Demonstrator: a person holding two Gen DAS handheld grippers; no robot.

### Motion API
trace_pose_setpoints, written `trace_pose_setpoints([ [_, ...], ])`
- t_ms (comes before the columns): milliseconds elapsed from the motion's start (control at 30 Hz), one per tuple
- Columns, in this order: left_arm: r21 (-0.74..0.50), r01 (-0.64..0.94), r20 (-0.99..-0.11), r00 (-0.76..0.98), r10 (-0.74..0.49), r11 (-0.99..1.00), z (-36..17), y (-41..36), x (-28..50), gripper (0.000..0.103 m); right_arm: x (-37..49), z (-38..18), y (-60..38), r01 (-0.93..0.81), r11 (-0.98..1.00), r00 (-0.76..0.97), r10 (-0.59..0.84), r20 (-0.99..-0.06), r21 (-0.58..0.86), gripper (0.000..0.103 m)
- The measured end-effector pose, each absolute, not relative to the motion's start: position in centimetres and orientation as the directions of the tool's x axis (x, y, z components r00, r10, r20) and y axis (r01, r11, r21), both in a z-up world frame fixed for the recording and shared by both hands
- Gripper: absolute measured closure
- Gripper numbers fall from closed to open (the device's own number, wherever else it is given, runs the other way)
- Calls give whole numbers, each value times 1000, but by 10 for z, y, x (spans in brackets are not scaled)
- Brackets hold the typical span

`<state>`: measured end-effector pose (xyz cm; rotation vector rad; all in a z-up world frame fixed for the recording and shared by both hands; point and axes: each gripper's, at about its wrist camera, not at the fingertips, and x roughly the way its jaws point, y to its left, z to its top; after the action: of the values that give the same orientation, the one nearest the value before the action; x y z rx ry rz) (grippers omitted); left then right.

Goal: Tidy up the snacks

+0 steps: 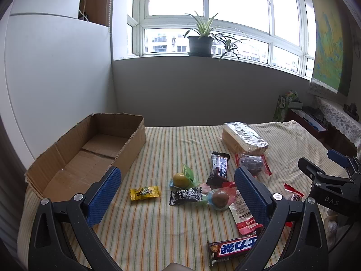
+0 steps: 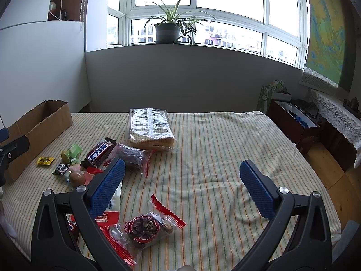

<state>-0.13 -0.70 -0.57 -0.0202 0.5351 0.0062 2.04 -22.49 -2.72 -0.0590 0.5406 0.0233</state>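
striped cloth [image 2: 214, 149] in cream, green and orange covers the whole work surface; it is wrinkled toward 3 o'clock in the right wrist view. grey wall behind, wide white-framed window [image 2: 225, 6] above it, potted plant [image 2: 168, 32] on the sill at 12 o'clock. landscape hanging [image 2: 327, 33] at 2 o'clock, lace-edged shelf [image 2: 338, 117] below it.

cardboard box [image 1: 90, 153] open-topped at 10 o'clock in the left wrist view, floor bare, resting on the cloth edge.

snacks lie loose on the cloth, none in the box. yellow candy [image 1: 144, 193] alone near centre. just right of it a cluster: green-wrapped sweet [image 1: 182, 178], black candy [image 1: 185, 195], round brown sweet [image 1: 220, 197], touching or overlapping. dark chocolate bar [image 1: 218, 168] behind them. wafer pack [image 1: 243, 139] in clear film at 1 o'clock. second chocolate bar [image 1: 232, 249] at 5 o'clock. red-trimmed pastry bag [image 2: 146, 225] at 6 o'clock in the right wrist view.

left gripper [image 1: 178, 194] wide open, holding nothing, above the cluster. right gripper [image 2: 182, 187] wide open, holding nothing, over bare cloth.
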Motion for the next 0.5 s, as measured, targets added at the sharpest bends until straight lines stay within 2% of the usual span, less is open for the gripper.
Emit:
trace_pose_setpoints([
  [500, -24, 14, -521, 853, -24, 1000, -7, -7, -2, 3, 20, -25, -226, -48, 998, 849, 14, -528, -51, 0],
])
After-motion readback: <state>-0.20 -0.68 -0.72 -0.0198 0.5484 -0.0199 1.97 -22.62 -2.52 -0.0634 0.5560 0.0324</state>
